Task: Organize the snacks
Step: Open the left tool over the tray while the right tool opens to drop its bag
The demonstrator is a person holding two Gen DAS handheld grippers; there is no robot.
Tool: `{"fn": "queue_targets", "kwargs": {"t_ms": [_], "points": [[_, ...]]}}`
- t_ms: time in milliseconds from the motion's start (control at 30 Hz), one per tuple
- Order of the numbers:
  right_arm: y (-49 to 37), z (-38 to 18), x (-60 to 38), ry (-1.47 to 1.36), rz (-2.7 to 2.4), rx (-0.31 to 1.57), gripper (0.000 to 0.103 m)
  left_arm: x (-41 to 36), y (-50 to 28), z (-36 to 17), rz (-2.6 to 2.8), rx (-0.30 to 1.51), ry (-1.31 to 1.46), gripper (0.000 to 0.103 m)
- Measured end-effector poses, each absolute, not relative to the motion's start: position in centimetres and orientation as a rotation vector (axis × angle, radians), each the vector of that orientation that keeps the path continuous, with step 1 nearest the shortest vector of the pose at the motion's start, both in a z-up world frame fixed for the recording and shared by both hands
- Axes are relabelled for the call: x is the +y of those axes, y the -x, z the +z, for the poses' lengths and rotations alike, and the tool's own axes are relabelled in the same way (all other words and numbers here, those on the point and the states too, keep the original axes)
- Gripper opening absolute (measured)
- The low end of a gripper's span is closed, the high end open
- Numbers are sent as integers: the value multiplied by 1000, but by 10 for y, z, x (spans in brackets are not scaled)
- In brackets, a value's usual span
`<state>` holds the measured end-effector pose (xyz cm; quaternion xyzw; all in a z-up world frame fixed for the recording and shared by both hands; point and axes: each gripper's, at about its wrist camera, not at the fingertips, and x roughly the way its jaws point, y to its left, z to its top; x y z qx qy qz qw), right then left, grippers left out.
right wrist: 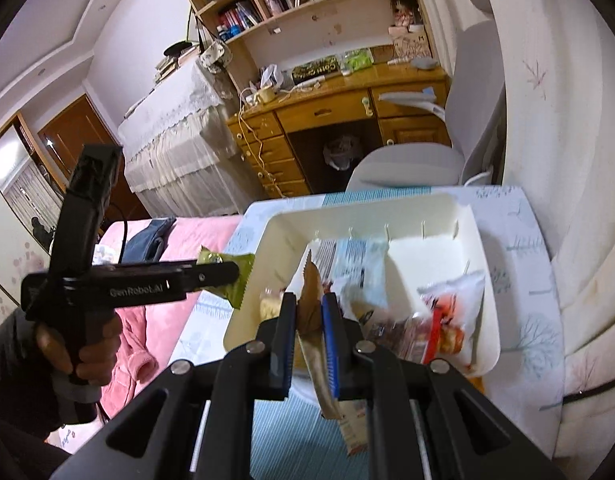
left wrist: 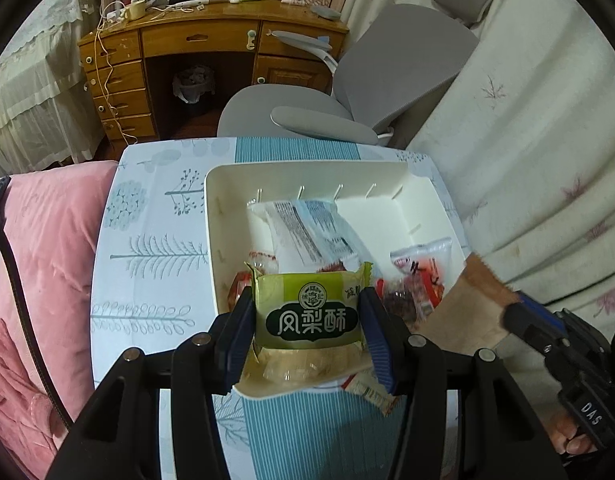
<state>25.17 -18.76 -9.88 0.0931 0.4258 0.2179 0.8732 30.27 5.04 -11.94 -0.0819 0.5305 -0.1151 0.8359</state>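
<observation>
Bin (left wrist: 227, 216) on surface (left wrist: 147, 240), snack packets (left wrist: 307, 232) inside; chair (left wrist: 387, 76) behind surface, desk (left wrist: 203, 36) farther back, bed (left wrist: 47, 248) left.

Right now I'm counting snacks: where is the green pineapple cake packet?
Left wrist view, centre: green pineapple cake packet clamped in the left gripper, above the white bin's near edge.
</observation>
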Motion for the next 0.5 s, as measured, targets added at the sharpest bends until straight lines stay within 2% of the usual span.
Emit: {"fn": "queue_targets", "kwargs": {"t_ms": [167,267,333,400,467,500], "points": [[-266,-97,-194,-182,431,876,13,50,-312,-122,-238,1124,185,50],[-273,-102,-192,-156,398,893,16,51,-314,-125,-222,1127,182,54],[-277,-108,-191,-150,372,923,19,51,-314,-125,-223,1130,186,73],[-279,-112,-192,-159,350,940,28,51,-312,-125,-236,1131,186,75],[-277,-114,-193,-180,328,944,46,50,-311,-126,-255,1139,179,78],[-276,-114,-194,-192,316,942,50,50,-310,-127,-267,1142,174,79]]}}
